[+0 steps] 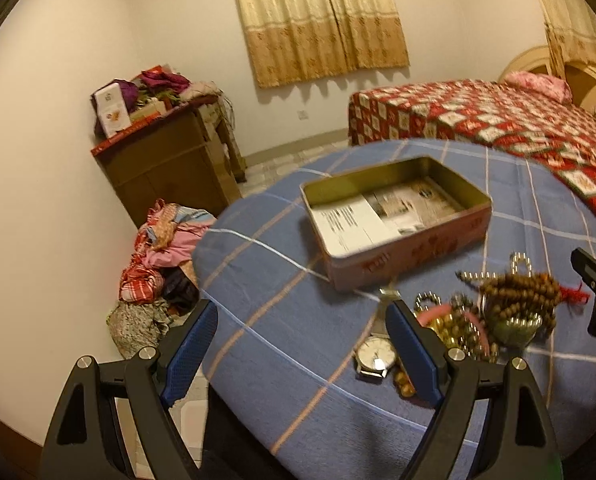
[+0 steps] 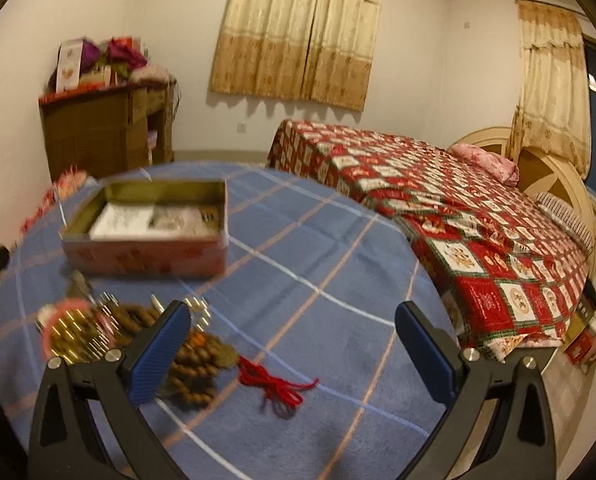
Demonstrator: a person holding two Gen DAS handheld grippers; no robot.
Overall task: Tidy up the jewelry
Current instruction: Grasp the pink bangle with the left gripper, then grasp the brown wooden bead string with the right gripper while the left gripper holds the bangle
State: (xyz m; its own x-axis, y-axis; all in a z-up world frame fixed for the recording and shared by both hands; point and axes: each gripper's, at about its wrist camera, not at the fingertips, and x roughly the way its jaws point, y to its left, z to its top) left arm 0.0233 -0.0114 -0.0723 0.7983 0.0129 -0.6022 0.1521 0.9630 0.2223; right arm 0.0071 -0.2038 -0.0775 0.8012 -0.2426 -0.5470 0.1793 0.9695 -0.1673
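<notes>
Grippers — left gripper (image 1: 302, 338) and right gripper (image 2: 292, 346) both wide open, empty — pre-grasp step: jewelry pile (image 1: 486, 312) sits near side of tin (image 1: 394, 220), next pick needs one piece isolated.

A rectangular tin box (image 1: 398, 216), lid off, its outer walls pinkish with red markings and its inner walls gold, sits flat on the blue plaid cloth with printed paper lying across its floor. Near its front wall lies a tangled heap of jewelry: a string of brown wooden beads (image 1: 520, 294) with a red tassel (image 2: 276, 380) trailing onto the cloth, gold-coloured bead strands (image 1: 454, 328), and a pink bangle (image 1: 450, 314) among them. A wristwatch (image 1: 374, 356) with a white dial and metal case lies face up at the heap's edge, touching the gold beads.
</notes>
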